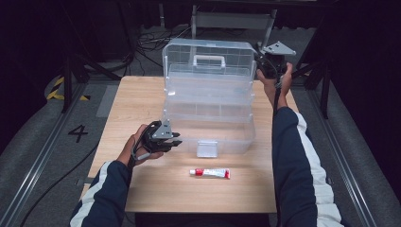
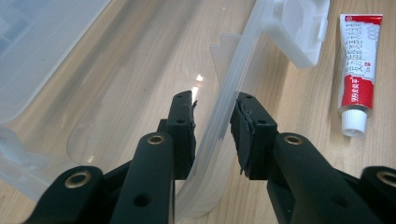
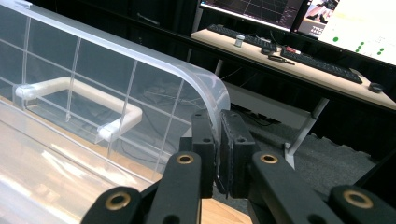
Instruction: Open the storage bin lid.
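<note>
1. Nearest, a small red-and-white tube with a white cap (image 1: 210, 173) lies flat on the light wooden worktop (image 1: 142, 189), close to the near edge and about midway along it, just in front of the box and apart from it.
2. Next comes the left gripper (image 1: 176, 140), held level near the worktop's left side at the front left corner of the clear plastic storage box (image 1: 208, 127).
3. In the left gripper view its black fingers (image 2: 183, 128) straddle the box's thin front wall; one pad lies against the wall, a narrow gap shows at the other, so whether they truly clamp it I cannot tell.
4. The box's white front latch (image 1: 207, 148) hangs over the front wall, facing the tube.
5. The base sits in the middle of the worktop, with stepped clear trays rising behind it towards the far edge.
6. Farthest, the box's clear lid (image 1: 208, 59) stands upright over the far edge, its white handle (image 1: 208, 60) facing the person.
7. The right gripper (image 1: 261, 66) is at the lid's upper right corner, its fingers (image 3: 201, 140) clamped on the lid's rounded rim.
</note>
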`<state>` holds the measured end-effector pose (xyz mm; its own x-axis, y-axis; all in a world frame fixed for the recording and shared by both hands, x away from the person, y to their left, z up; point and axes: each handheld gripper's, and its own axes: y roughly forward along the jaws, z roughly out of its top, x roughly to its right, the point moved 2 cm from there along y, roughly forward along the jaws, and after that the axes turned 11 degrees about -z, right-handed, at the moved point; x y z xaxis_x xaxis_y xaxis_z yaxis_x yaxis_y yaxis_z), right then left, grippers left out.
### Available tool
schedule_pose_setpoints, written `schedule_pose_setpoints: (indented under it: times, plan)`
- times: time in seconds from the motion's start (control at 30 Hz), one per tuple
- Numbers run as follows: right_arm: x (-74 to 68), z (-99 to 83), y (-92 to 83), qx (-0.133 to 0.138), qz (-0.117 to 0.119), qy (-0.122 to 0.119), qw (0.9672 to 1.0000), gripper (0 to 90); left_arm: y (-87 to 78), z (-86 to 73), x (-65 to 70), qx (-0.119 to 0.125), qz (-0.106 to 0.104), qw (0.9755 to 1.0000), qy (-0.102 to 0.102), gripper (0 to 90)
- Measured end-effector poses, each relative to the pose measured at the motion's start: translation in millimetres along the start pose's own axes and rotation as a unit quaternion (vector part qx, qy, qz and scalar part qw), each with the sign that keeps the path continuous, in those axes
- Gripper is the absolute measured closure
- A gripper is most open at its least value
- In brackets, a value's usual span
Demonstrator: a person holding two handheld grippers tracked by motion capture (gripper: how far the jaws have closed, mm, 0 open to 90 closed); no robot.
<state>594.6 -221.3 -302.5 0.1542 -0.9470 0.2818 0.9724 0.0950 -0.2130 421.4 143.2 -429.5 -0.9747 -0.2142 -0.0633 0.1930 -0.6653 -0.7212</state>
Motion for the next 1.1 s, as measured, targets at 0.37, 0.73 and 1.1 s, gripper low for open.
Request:
schedule_pose_setpoints:
  times: [0.37,0.73,1.1]
  plan:
    - [2.7,-0.2,12.9,-0.012,0.007,0.006,0.9999,85.6,-0.5,-0.3,-1.3,0.001,-0.008,1.0,0.001,71.0]
    - [4.3,1.4,27.0,-0.03,0.014,-0.006,0.9994,85.2,-0.5,-0.5,-1.3,0.002,-0.008,1.0,0.0,70.9]
    - [3.2,-5.5,47.8,-0.035,0.01,0.004,0.9993,85.0,1.7,-0.8,-1.6,0.009,-0.01,0.9999,-0.002,70.3]
